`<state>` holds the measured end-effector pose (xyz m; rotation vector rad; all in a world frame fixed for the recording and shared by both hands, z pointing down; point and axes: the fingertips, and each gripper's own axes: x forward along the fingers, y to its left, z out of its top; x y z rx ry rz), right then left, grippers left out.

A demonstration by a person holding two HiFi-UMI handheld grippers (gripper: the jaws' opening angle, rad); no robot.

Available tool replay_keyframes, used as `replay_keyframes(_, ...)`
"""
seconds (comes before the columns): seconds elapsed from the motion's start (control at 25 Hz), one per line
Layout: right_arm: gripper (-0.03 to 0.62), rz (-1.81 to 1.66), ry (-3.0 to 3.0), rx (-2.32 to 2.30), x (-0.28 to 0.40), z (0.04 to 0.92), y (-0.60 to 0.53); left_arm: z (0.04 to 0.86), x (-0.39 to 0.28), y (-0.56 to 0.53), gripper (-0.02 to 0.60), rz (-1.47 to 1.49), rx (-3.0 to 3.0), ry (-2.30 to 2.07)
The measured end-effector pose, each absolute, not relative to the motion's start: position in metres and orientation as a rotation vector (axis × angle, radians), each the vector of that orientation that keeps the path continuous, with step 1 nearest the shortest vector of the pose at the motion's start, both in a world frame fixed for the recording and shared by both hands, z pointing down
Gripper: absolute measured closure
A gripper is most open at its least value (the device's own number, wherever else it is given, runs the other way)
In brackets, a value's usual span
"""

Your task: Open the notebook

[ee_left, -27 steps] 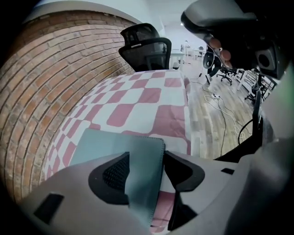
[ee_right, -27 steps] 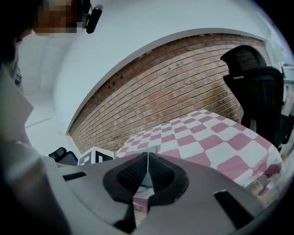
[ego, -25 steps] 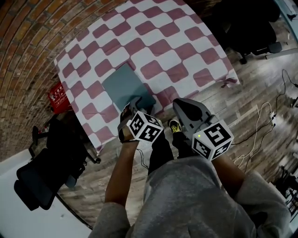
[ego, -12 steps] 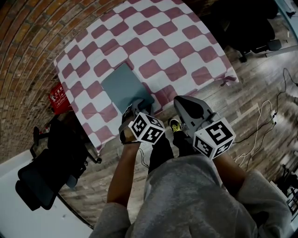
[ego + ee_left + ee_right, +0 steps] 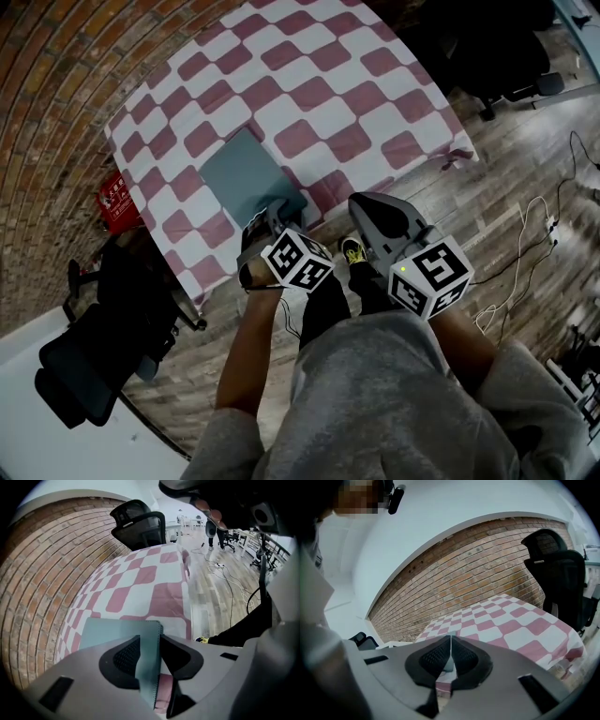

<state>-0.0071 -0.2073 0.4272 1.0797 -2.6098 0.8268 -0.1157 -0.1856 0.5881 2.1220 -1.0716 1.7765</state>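
Note:
A grey-green notebook (image 5: 242, 173) lies shut on the red-and-white checked tablecloth (image 5: 309, 75), near the table's front edge. My left gripper (image 5: 281, 210) points steeply down at the notebook's near right corner. In the left gripper view the corner of the cover (image 5: 151, 667) stands lifted between the two pads, and the left gripper (image 5: 150, 656) is shut on it. The rest of the notebook (image 5: 112, 632) lies flat beyond the jaws. My right gripper (image 5: 364, 206) hovers off the table's front edge, to the right of the notebook. The right gripper (image 5: 451, 656) is shut with nothing in it.
A black office chair (image 5: 80, 361) and a red box (image 5: 114, 197) stand on the floor left of the table. Another black chair (image 5: 511, 56) is at the table's far right. Cables (image 5: 525, 248) trail over the wooden floor. A brick wall (image 5: 56, 84) runs along the table's left side.
The left gripper has stayed at the notebook's near corner and rolled slightly. The right gripper has hardly moved.

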Motion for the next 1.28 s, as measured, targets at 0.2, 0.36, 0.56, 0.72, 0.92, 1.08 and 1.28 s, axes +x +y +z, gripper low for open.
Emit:
replay_keyframes(0.2,0.568,0.829,-2.608,1.076,-0.009,0.428,-0.204,0.589,-0.114,-0.185,0.467,1.827,2.15,-1.011)
replay_keyframes(0.36,0.568,0.821,-2.611,1.076,-0.01,0.427,-0.204,0.585,-0.113,-0.184,0.504,1.739,2.172,-1.033)
replay_keyframes(0.56,0.568,0.809,-2.623,1.06,-0.016,0.423,-0.2,0.568,-0.116,-0.185,0.543,1.577,2.183,-1.161)
replay_keyframes(0.72,0.568,0.796,-2.643,1.046,-0.019,0.418,-0.198,0.547,-0.123,-0.187,0.551,1.394,2.178,-1.312)
replay_keyframes(0.92,0.568,0.774,-2.664,1.022,-0.022,0.412,-0.193,0.524,-0.135,-0.185,0.552,1.232,2.156,-1.447)
replay_keyframes(1.08,0.567,0.752,-2.685,0.995,-0.024,0.407,-0.189,0.51,-0.145,-0.183,0.555,1.082,2.129,-1.544)
replay_keyframes(1.28,0.568,0.733,-2.706,0.973,-0.025,0.4,-0.188,0.481,-0.162,-0.183,0.555,0.857,2.074,-1.71)
